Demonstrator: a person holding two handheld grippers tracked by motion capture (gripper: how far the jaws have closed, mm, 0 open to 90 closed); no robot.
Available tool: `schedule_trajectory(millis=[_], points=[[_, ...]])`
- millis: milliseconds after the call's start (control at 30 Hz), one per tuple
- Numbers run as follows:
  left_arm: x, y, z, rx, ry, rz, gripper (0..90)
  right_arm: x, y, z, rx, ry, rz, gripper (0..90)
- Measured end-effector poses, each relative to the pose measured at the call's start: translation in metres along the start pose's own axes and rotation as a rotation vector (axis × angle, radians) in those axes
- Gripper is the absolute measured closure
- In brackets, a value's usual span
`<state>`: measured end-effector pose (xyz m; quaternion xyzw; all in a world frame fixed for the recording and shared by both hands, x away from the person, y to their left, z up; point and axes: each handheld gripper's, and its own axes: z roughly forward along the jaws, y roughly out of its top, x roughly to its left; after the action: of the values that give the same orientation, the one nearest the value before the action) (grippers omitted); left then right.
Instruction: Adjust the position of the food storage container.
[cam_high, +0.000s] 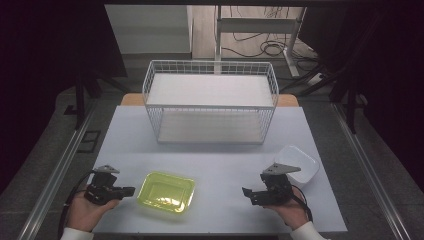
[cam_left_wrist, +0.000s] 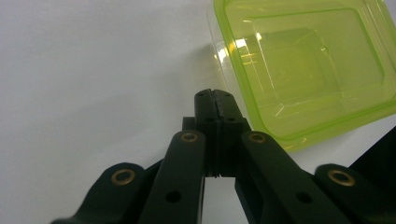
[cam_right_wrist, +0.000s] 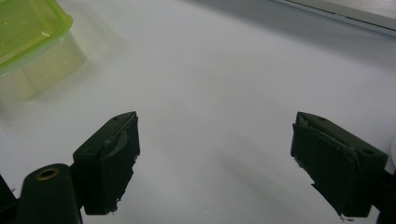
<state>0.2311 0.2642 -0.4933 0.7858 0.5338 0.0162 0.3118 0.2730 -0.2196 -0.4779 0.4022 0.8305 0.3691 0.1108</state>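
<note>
Left gripper (cam_left_wrist: 215, 95) clenched on nothing, tips just beside the green tub (cam_left_wrist: 306, 65) at the table's (cam_high: 220, 165) near-left; right gripper (cam_right_wrist: 215, 158) spread wide, empty. Risk of shoving the light tub sideways instead of gripping its rim, since pinched jaws cannot straddle it.

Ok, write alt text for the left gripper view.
The left gripper, jaws shut on nothing, points at a white table just beside the near corner of a clear yellow-green plastic container, which sits at the upper right.
</note>
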Motion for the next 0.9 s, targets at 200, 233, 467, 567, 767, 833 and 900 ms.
schedule_trajectory(millis=[200, 233, 467, 567, 767, 833, 900], points=[[-0.003, 0.001, 0.005, 0.006, -0.024, 0.003, 89.4, 0.001, 0.0, 0.001, 0.01, 0.001, -0.006, 15.2], [-0.004, 0.001, 0.006, 0.008, -0.023, 0.008, 89.4, 0.002, 0.0, 0.002, 0.008, 0.002, -0.005, 15.2], [-0.007, 0.002, 0.008, 0.011, -0.02, 0.01, 89.4, 0.001, -0.001, 0.001, 0.009, -0.002, -0.005, 15.6], [-0.011, 0.004, 0.01, 0.016, -0.029, 0.014, 89.4, 0.001, -0.001, 0.001, 0.014, -0.004, -0.006, 15.6], [-0.024, 0.014, 0.019, 0.031, -0.034, 0.022, 89.3, 0.002, 0.0, 0.0, 0.011, -0.002, -0.002, 16.1], [-0.028, 0.016, 0.022, 0.034, -0.041, 0.021, 89.2, 0.002, 0.0, -0.001, 0.012, -0.004, -0.004, 16.1], [-0.029, 0.017, 0.022, 0.042, -0.044, 0.029, 89.2, 0.002, 0.0, -0.001, 0.009, -0.003, -0.002, 16.1]])
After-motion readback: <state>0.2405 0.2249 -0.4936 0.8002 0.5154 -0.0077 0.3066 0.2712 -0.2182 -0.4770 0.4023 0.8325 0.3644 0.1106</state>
